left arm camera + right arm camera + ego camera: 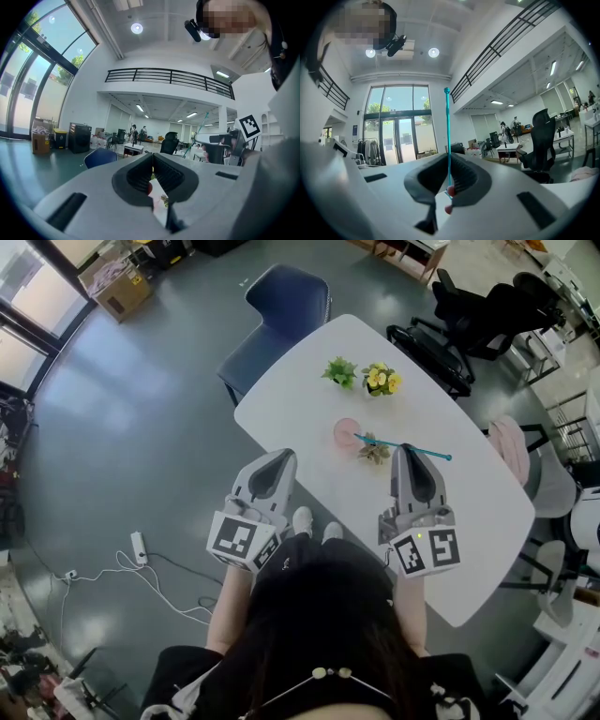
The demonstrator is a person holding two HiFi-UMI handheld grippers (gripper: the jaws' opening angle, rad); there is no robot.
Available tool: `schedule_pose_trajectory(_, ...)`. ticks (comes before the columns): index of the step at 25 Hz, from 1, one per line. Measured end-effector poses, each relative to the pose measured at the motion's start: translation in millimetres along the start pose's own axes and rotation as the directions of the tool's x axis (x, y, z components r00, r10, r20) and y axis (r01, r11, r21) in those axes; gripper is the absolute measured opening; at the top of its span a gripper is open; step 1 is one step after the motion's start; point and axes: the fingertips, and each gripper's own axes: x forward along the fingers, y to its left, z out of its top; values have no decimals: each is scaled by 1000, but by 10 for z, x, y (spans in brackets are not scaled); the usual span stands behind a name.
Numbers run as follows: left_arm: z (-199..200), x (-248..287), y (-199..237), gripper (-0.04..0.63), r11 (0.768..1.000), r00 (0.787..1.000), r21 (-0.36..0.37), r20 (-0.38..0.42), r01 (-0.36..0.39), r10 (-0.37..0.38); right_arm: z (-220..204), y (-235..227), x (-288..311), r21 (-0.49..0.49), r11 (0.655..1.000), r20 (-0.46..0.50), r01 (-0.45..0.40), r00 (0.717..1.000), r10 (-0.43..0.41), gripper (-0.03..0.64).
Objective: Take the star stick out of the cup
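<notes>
The fingers (pixel 465 180) of the right gripper (pixel 449 174) pinch the star stick (pixel 448 136) mid-shaft. One end reaches the pink cup (pixel 346 432) on the white surface (pixel 469 521). The stick looks light, thin and bendy, so a firm hold on the shaft suits it. The left gripper (pixel 152 169) is closed, empty.

Lower end of the star stick (pixel 447 122) hidden inside the right gripper (pixel 449 164)
</notes>
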Motion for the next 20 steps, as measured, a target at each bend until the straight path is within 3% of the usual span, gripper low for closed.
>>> schedule_pose_trajectory(7, 108, -37, -9, 8, 1000, 1000, 20, 16, -13, 13, 87, 89, -3, 6, 999, 7, -35, 999, 35, 20)
schedule_pose_trajectory(20, 109, -21, 36, 8, 1000, 1000, 9, 20, -19, 19, 78, 60, 26, -5, 1000, 1, -26, 1000, 26, 20)
